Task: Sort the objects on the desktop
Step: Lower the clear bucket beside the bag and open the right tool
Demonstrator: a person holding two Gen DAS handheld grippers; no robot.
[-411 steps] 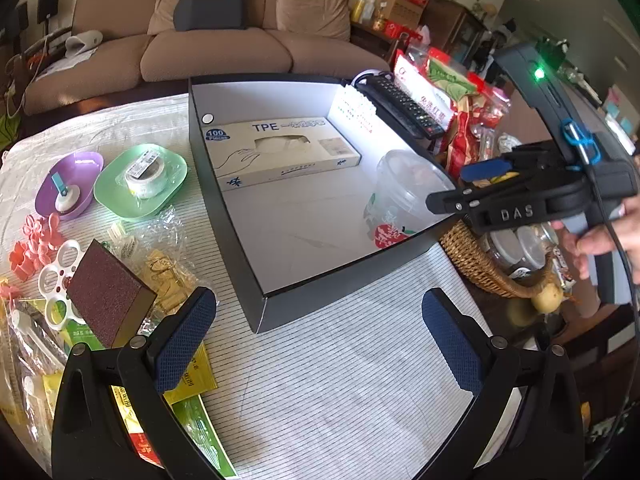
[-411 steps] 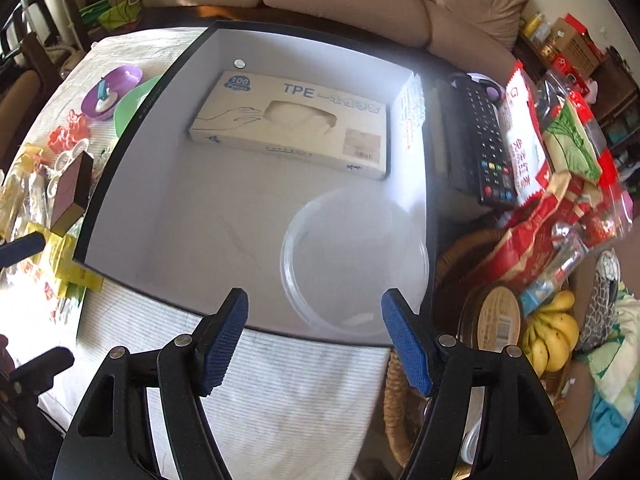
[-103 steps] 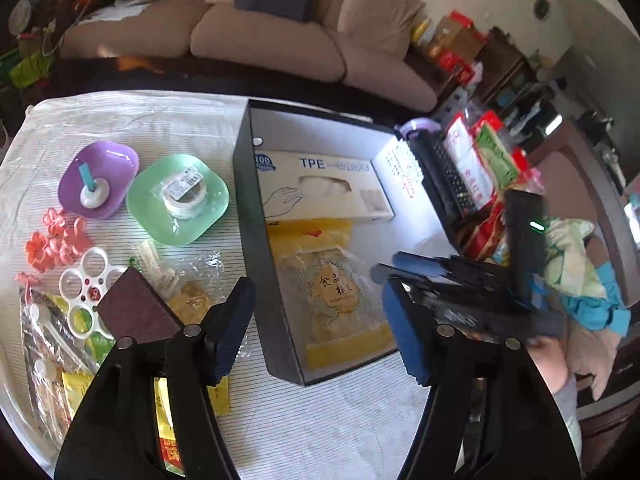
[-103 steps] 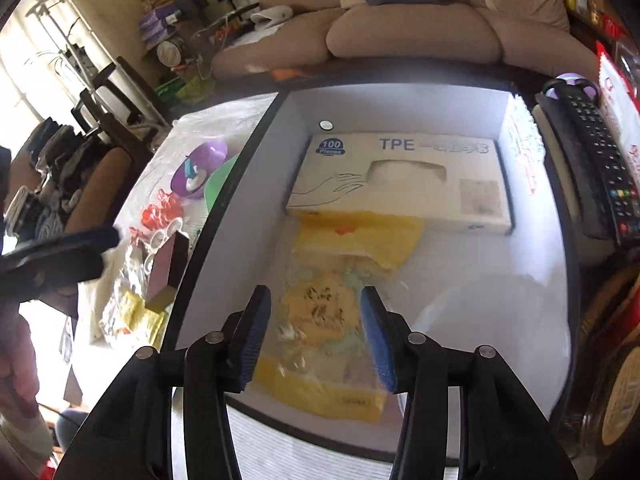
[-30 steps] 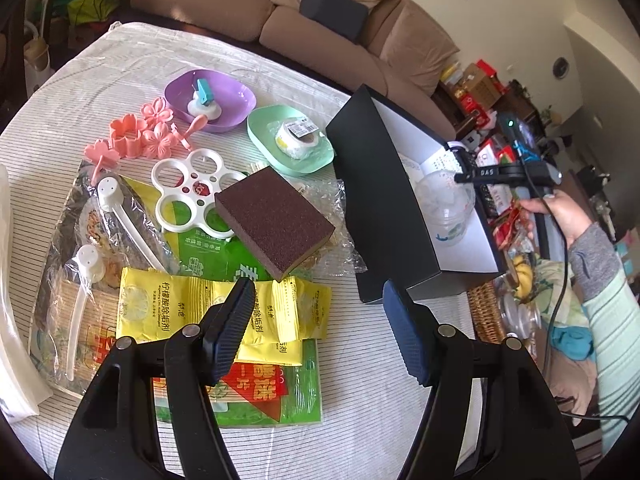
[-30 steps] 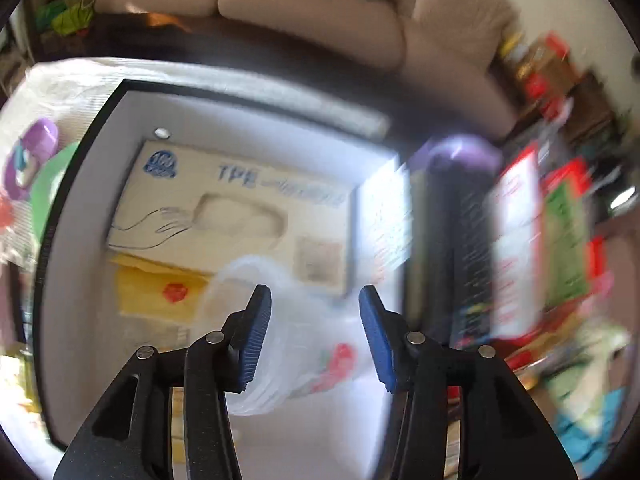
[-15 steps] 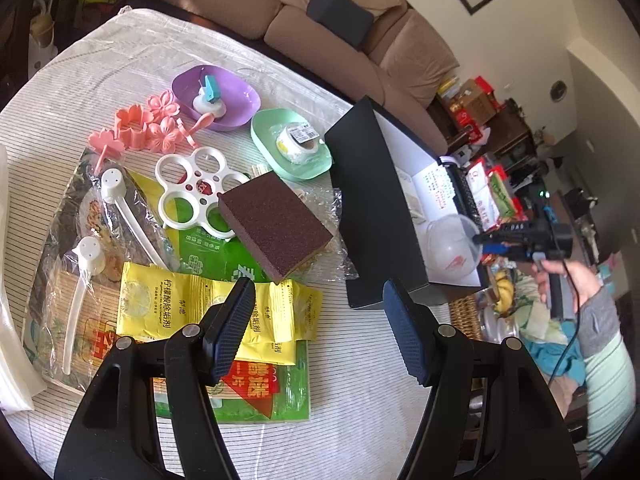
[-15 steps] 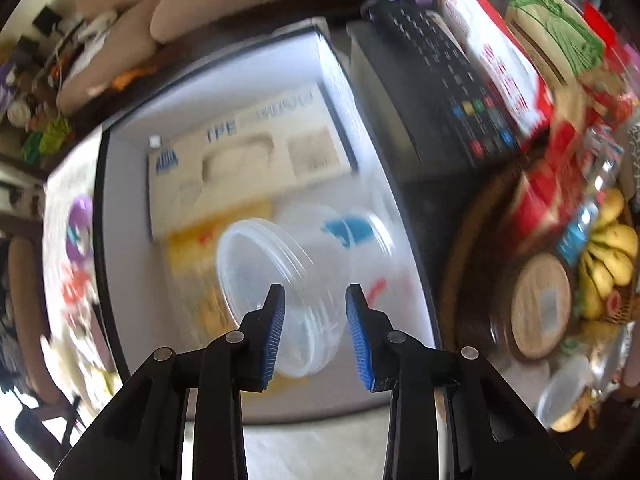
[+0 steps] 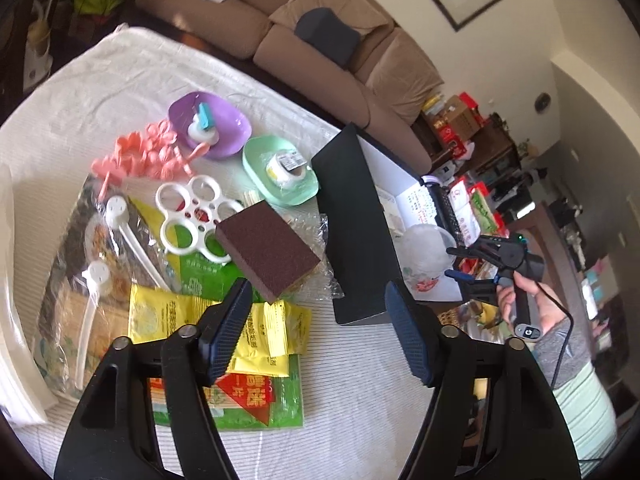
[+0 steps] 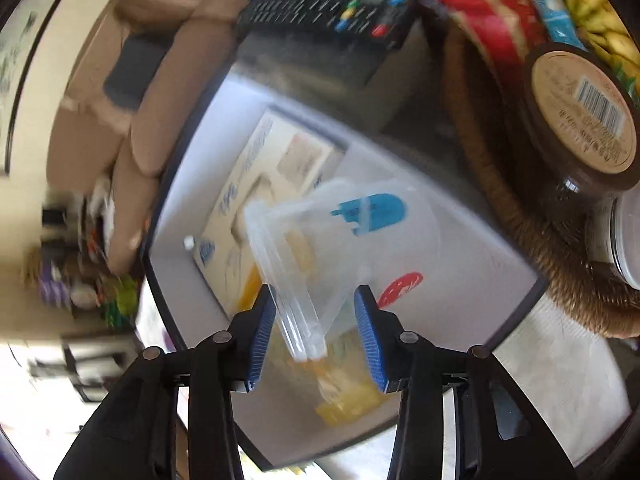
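Observation:
My left gripper (image 9: pixel 320 328) is open and empty, hovering over the table above yellow sachets (image 9: pixel 216 320) and a brown sponge block (image 9: pixel 267 254). A black box (image 9: pixel 356 232) with a white inside stands to the right. My right gripper (image 10: pixel 316 332) is rolled sideways over the box (image 10: pixel 460 248), its jaws partly open around the rim of a clear plastic cup (image 10: pixel 340 240), which lies tilted inside. It also shows in the left wrist view (image 9: pixel 464 262) beside the cup (image 9: pixel 424 256). A glove carton (image 10: pixel 264 172) and a yellow packet (image 10: pixel 348 400) lie in the box.
A purple dish (image 9: pixel 210 124), a green dish with tape (image 9: pixel 280 176), pink clips (image 9: pixel 140 152), a white ring holder (image 9: pixel 192 216) and bagged items (image 9: pixel 80 280) lie on the cloth. A remote (image 10: pixel 332 20), a wicker basket (image 10: pixel 540 220), a jar (image 10: pixel 584 116) and snack bags crowd the box's right.
My right gripper has rolled sideways and dropped closer to the cup in the box; the cup now lies tipped between its jaws. My left gripper has barely moved.

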